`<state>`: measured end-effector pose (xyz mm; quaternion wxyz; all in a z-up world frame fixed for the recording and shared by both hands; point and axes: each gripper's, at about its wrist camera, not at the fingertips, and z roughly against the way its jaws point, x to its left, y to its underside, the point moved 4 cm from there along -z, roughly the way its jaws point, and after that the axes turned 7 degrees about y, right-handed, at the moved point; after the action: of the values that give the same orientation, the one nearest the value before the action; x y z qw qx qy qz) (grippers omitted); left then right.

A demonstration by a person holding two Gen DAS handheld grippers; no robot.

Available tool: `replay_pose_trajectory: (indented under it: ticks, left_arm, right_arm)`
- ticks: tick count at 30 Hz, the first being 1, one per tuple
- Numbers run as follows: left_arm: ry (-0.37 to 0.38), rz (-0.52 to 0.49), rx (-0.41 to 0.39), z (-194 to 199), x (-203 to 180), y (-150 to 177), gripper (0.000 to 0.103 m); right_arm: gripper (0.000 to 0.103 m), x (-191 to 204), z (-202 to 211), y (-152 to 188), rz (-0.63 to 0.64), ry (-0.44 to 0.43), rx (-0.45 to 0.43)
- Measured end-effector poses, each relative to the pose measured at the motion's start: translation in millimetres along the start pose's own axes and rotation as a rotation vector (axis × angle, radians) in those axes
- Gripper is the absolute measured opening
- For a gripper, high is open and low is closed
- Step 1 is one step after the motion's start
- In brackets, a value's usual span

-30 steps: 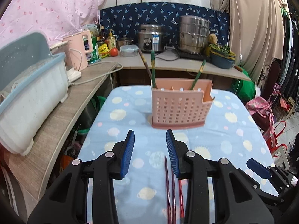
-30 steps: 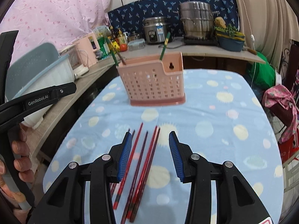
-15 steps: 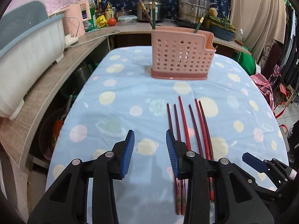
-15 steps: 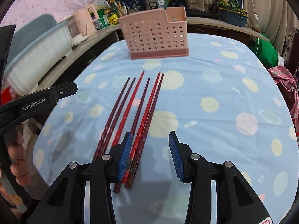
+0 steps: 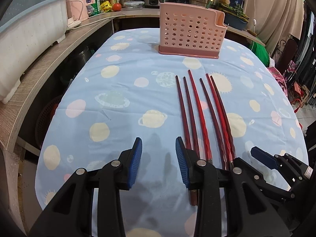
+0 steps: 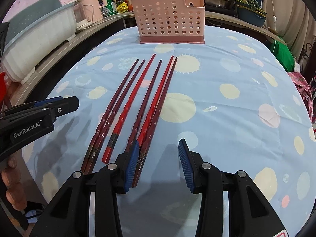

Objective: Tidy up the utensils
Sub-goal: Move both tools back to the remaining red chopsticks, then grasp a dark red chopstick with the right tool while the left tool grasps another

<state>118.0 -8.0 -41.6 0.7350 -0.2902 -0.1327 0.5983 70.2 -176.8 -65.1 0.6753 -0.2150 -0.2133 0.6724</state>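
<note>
Six red chopsticks (image 6: 138,102) lie side by side on the tabletop (image 6: 246,90), tips pointing toward the pink perforated utensil holder (image 6: 169,17) that stands upright well beyond them with a few utensils already inside. The right tongs (image 6: 158,163) hang low over the handle ends, jaws spread and holding nothing, with the two rightmost sticks lying just inside the left pad. The left tongs (image 5: 159,162) are likewise spread and empty, over bare cloth just to the left of the row. The main risk, as I judge it, is a messy pick: the sticks lie so close together that closing the jaws could catch two at once or nudge a neighbour askew. Thin, smooth sticks may also pivot or slip if pinched near one end, and the soft cloth could bunch under the pads.
</note>
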Motion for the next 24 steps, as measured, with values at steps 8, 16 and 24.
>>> replay_pose_trajectory:
  ticks: [8,16,24]
  left_arm:
    - [0.005,0.003,0.018,-3.3,0.6,7.2,0.034]
    - [0.026,-0.005,0.032,-5.1,-5.2,14.3,0.034]
    - [0.068,-0.02,0.056,-9.0,-17.7,23.5,0.035]
  right_arm:
    - [0.041,-4.8,-1.2,2.5,0.0,0.021,-0.012]
    - [0.038,-4.4,0.9,11.2,0.043,0.071,-0.027]
    - [0.01,-18.8,3.2,14.2,-0.011,0.068,-0.029]
